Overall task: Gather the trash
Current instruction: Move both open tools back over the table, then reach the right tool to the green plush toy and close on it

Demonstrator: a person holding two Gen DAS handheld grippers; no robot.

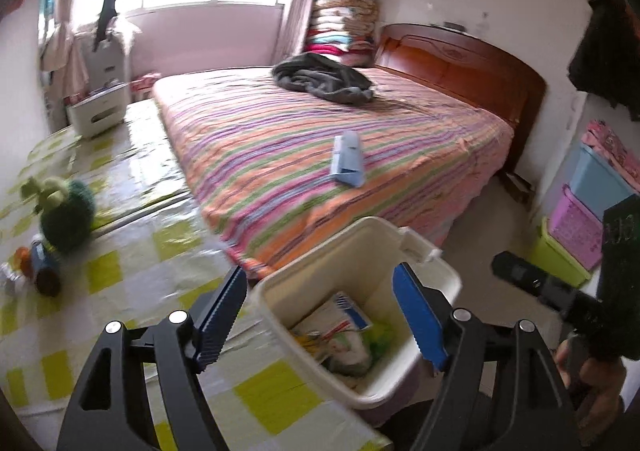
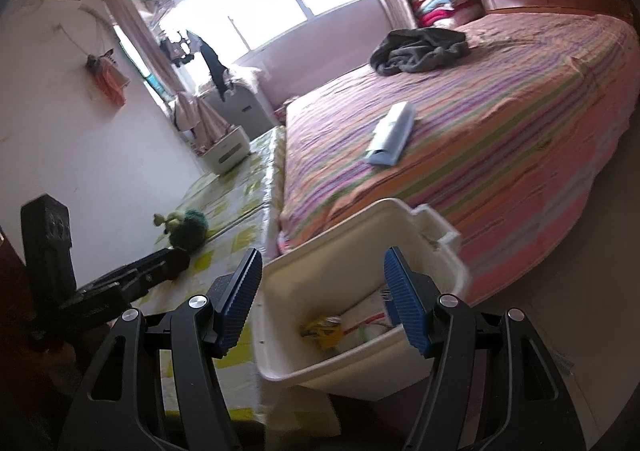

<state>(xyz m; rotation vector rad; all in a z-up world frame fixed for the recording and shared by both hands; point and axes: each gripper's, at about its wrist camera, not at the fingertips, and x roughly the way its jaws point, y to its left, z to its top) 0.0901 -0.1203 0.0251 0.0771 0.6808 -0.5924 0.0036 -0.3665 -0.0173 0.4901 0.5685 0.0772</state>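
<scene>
A cream plastic bin (image 1: 360,251) (image 2: 344,235) stands by the foot of the striped bed, with paper wrappers and packets (image 1: 344,335) (image 2: 328,331) lying in it. My left gripper (image 1: 320,273) hovers over the bin's mouth, open, with nothing between its blue pads. My right gripper (image 2: 322,255) is also over the bin with its jaws apart and empty; the left wrist view shows it to the right of the bin (image 1: 504,267), clear of the rim. A light blue packet (image 1: 348,165) (image 2: 390,135) lies on the bed. A dark can (image 1: 44,271) lies on the checked mat at left.
A green plush toy (image 1: 66,211) (image 2: 188,227) sits on the yellow-checked mat (image 1: 160,235). A dark garment (image 1: 324,79) lies on the bed near the wooden headboard (image 1: 460,63). Stacked coloured plastic crates (image 1: 580,227) stand at the right. A white drawer unit (image 1: 100,111) is by the window.
</scene>
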